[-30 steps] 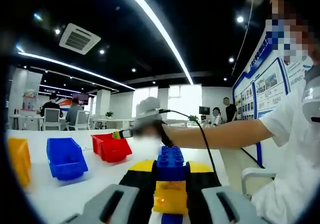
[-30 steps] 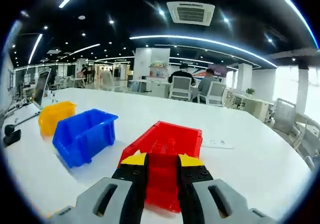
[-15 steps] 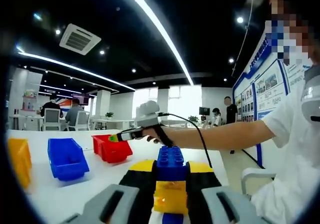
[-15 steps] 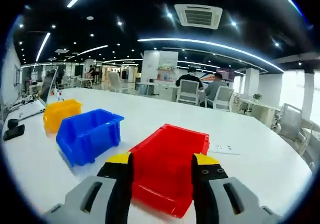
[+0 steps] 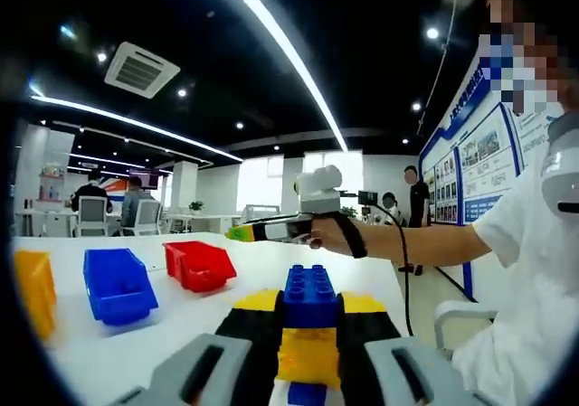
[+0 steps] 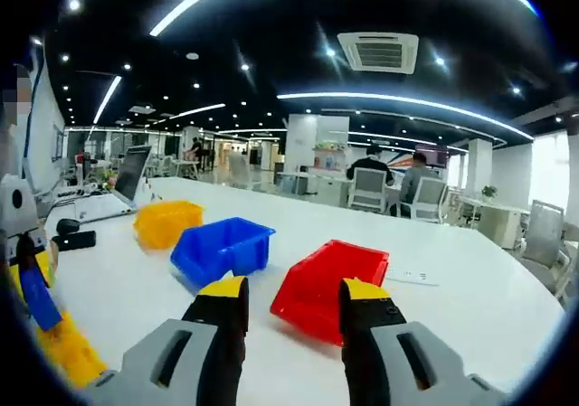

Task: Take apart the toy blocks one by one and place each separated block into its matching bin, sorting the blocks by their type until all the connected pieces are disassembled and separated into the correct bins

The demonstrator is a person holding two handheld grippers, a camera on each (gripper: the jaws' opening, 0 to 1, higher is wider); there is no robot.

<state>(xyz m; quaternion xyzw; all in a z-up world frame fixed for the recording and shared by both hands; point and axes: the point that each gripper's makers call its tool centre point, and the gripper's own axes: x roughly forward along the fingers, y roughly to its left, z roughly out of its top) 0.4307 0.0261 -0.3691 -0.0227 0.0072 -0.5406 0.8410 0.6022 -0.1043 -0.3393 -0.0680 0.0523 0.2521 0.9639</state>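
Note:
My left gripper [image 5: 308, 334] is shut on a stack of toy blocks. A blue block [image 5: 308, 293] is on top, a yellow block [image 5: 308, 356] sits under it, and another blue one peeks out below. My right gripper [image 6: 291, 308] is open and empty above the white table [image 6: 452, 325], short of the red bin [image 6: 330, 279]. In the left gripper view the right gripper [image 5: 271, 231] hovers right of the red bin [image 5: 201, 263], held by a hand [image 5: 330, 234]. The block stack [image 6: 41, 302] shows at the left edge of the right gripper view.
A blue bin [image 6: 222, 250] and a yellow bin [image 6: 167, 222] stand in a row left of the red one. The blue bin [image 5: 116, 284] and yellow bin [image 5: 34, 288] also show in the left gripper view. A laptop [image 6: 113, 193] and a small black object [image 6: 72, 240] lie beyond them. People sit at far desks.
My right gripper was shut on a red block over the red bin, then opened and drew back, up and away from it. My left gripper kept still with its stack.

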